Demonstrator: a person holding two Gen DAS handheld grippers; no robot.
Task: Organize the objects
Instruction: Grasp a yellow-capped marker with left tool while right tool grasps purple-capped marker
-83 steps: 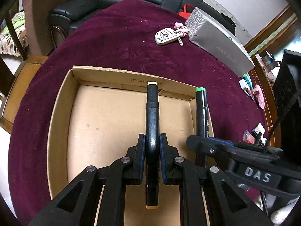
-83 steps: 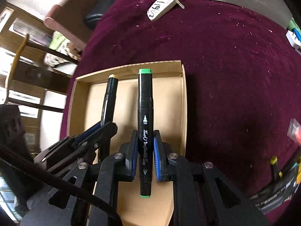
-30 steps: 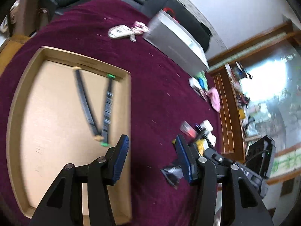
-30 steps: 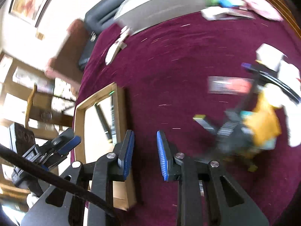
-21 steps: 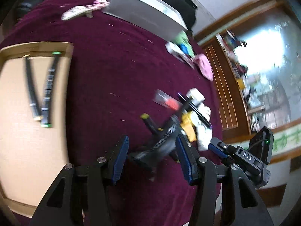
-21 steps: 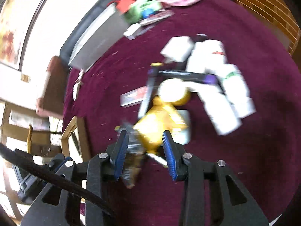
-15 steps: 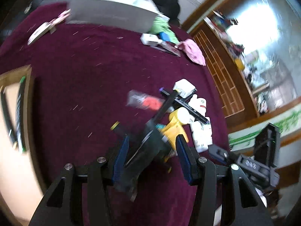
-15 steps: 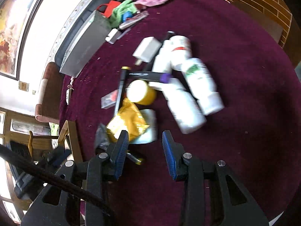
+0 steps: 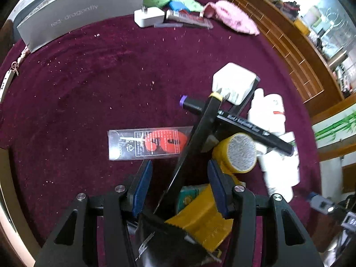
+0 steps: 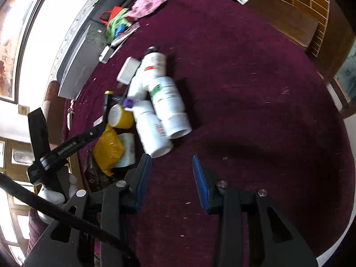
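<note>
My left gripper (image 9: 179,184) is open over a pile of objects on the maroon cloth. A black marker with a yellow cap (image 9: 195,138) lies between its open jaws, untouched. A purple-capped black marker (image 9: 235,121) crosses it. Around them lie a yellow tape roll (image 9: 238,153), a yellow packet (image 9: 200,224), a clear pack with red print (image 9: 149,143) and white bottles (image 9: 271,115). My right gripper (image 10: 170,179) is open and empty, just near of the white bottles (image 10: 165,102). The yellow packet also shows in the right wrist view (image 10: 109,149).
A grey box (image 9: 73,15) stands at the back, with a white charger (image 9: 148,16), a tube, green and pink cloths (image 9: 229,15) beside it. A white plug block (image 9: 233,84) rests on the pile. A wooden cabinet (image 9: 296,51) borders the table on the right.
Both grippers let go of their markers in the cardboard box, opened, and swung right to the pile of objects. The left gripper now straddles the yellow-capped marker.
</note>
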